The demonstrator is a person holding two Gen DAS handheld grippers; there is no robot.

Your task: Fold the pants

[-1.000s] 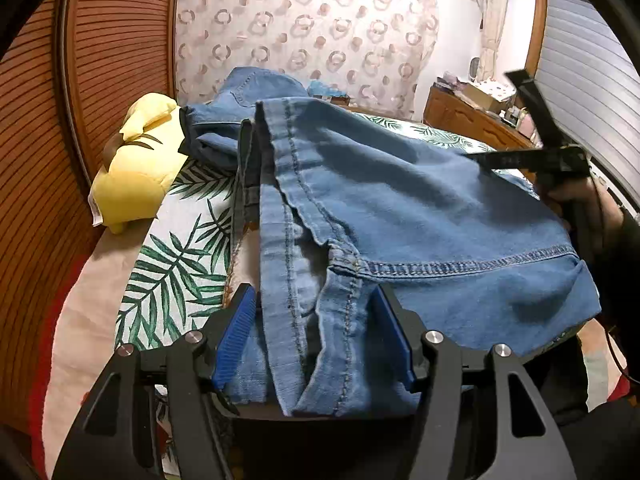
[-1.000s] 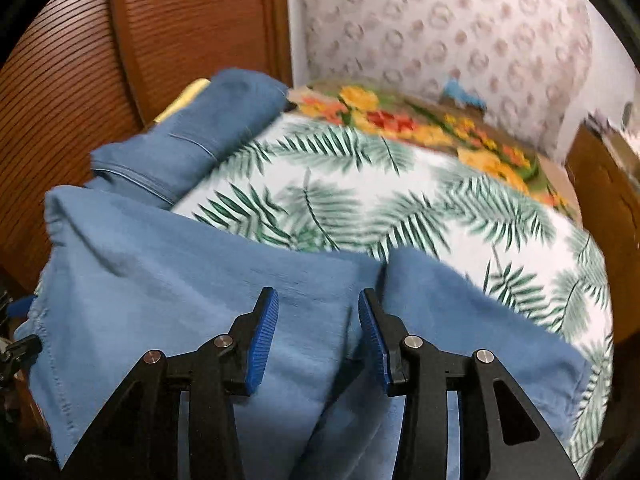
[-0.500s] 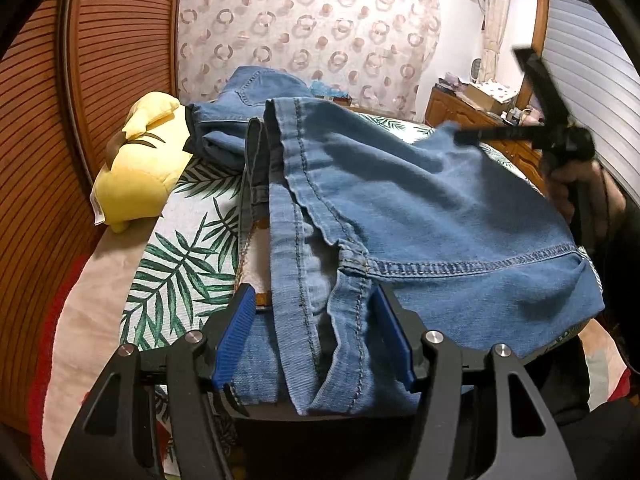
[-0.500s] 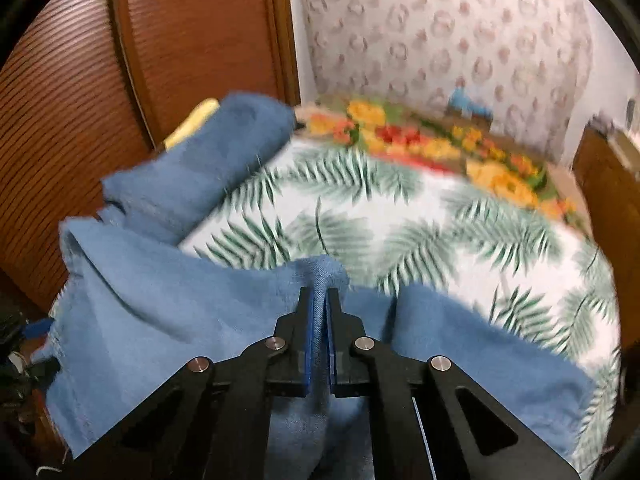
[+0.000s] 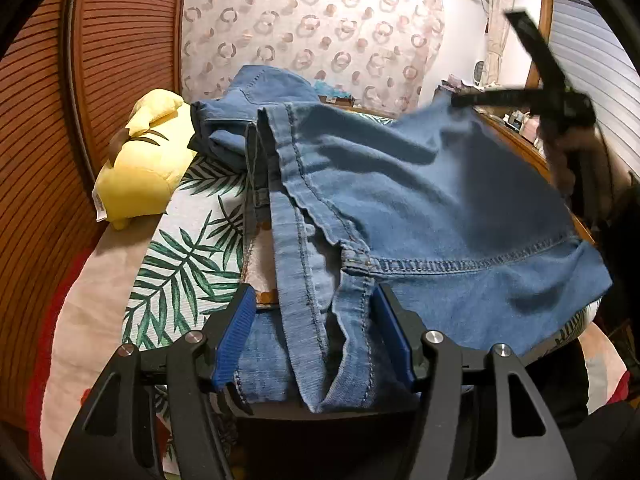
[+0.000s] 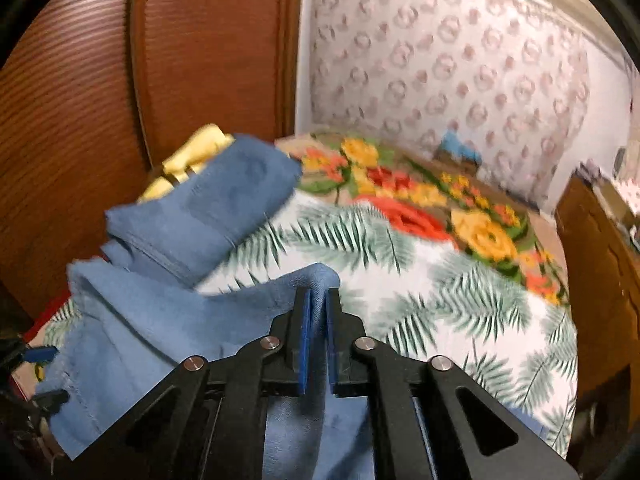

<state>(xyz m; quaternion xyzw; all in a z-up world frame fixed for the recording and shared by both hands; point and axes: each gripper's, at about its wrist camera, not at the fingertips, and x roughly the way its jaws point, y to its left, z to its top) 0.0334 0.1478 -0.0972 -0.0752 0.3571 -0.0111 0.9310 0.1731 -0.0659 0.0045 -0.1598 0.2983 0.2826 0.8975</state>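
Observation:
Blue denim pants (image 5: 420, 208) lie on a palm-leaf bedspread (image 5: 188, 248). My left gripper (image 5: 316, 336) is open, its blue pads either side of the waistband and fly, not pinching. My right gripper (image 6: 316, 316) is shut on a fold of the pants (image 6: 168, 320) and holds it lifted above the bed. It also shows in the left wrist view (image 5: 472, 98), blurred, at the raised far corner of the denim. Another folded blue denim piece (image 6: 216, 208) lies further back near the wooden wall.
A yellow plush toy (image 5: 140, 168) lies at the bed's left by the ribbed wooden wall (image 5: 44, 120). A floral blanket (image 6: 420, 196) covers the far bed. A wooden cabinet (image 6: 600, 264) stands to the right.
My right gripper closed on a fold of the pants and lifted it up and away. The denim's far edge rose. My left gripper stayed open in place.

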